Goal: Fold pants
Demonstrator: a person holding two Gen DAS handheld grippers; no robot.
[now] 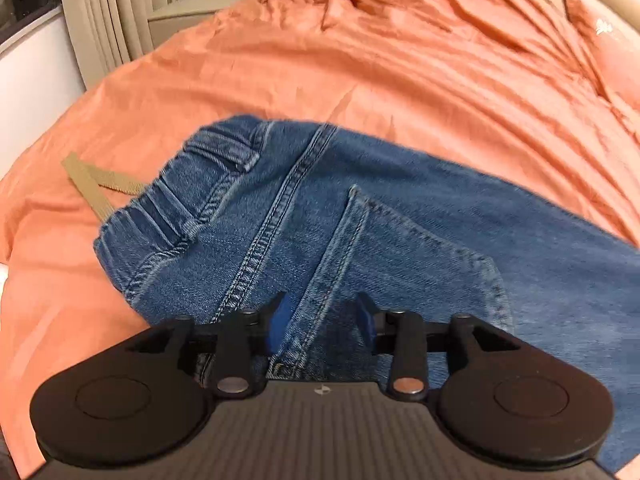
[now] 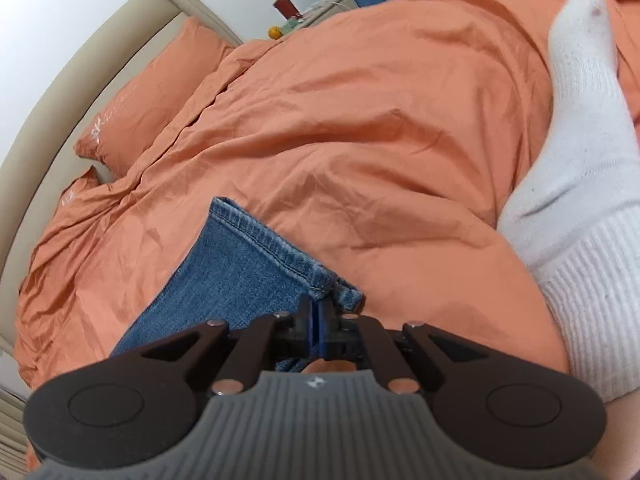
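Blue jeans (image 1: 360, 216) lie flat on an orange-covered bed (image 1: 400, 80); the left claw (image 1: 324, 318) hovers spread over the seat seam, while the right claw (image 2: 320, 320) pinches a leg hem beside a white-socked foot (image 2: 576, 128).

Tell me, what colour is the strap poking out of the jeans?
Tan strap, clearest in the left wrist view.

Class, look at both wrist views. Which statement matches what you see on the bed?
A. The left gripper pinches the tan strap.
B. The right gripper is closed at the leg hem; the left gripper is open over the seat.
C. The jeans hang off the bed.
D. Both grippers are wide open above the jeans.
B: the right gripper is closed at the hem of the jeans, while the left gripper stands open over the seat.
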